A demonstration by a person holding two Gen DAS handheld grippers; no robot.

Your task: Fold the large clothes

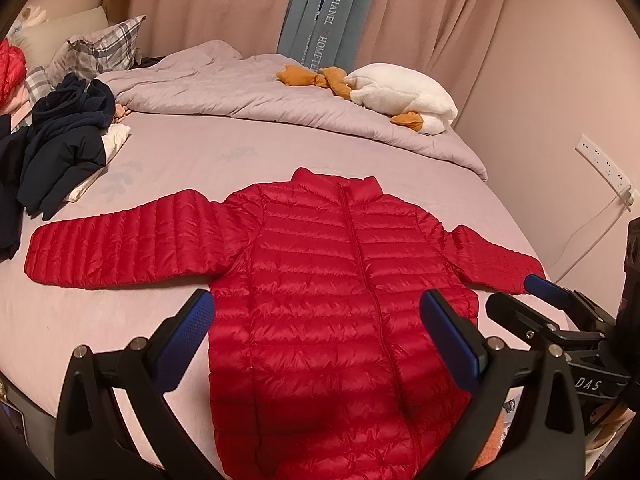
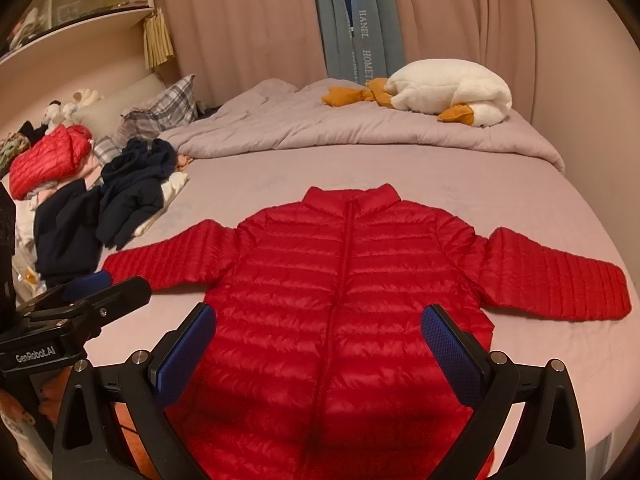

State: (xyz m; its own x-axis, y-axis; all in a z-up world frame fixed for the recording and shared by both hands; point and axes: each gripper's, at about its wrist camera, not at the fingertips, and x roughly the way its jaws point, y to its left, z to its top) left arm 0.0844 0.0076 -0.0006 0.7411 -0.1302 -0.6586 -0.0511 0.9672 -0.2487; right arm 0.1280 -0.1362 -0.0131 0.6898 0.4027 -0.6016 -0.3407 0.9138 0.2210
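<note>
A red quilted puffer jacket [image 1: 332,280] [image 2: 344,288] lies flat on the bed [image 1: 180,160], front up and zipped. Its collar points away from me and both sleeves are spread out to the sides. My left gripper [image 1: 320,320] hovers open over the jacket's lower body, its blue-padded fingers wide apart with nothing between them. My right gripper [image 2: 320,320] is likewise open above the lower body and holds nothing. Each gripper shows in the other's view: the right gripper [image 1: 516,292] by the jacket's right sleeve cuff, the left gripper [image 2: 116,283] by the left sleeve cuff.
A heap of dark navy clothes [image 1: 60,148] [image 2: 120,196] lies left of the jacket, with another red puffer [image 2: 48,160] folded behind it. At the far end are a bunched grey duvet [image 1: 240,92], a white plush goose [image 2: 452,92] and a plaid pillow [image 1: 104,46]. A wall power strip [image 1: 604,164] is at the right.
</note>
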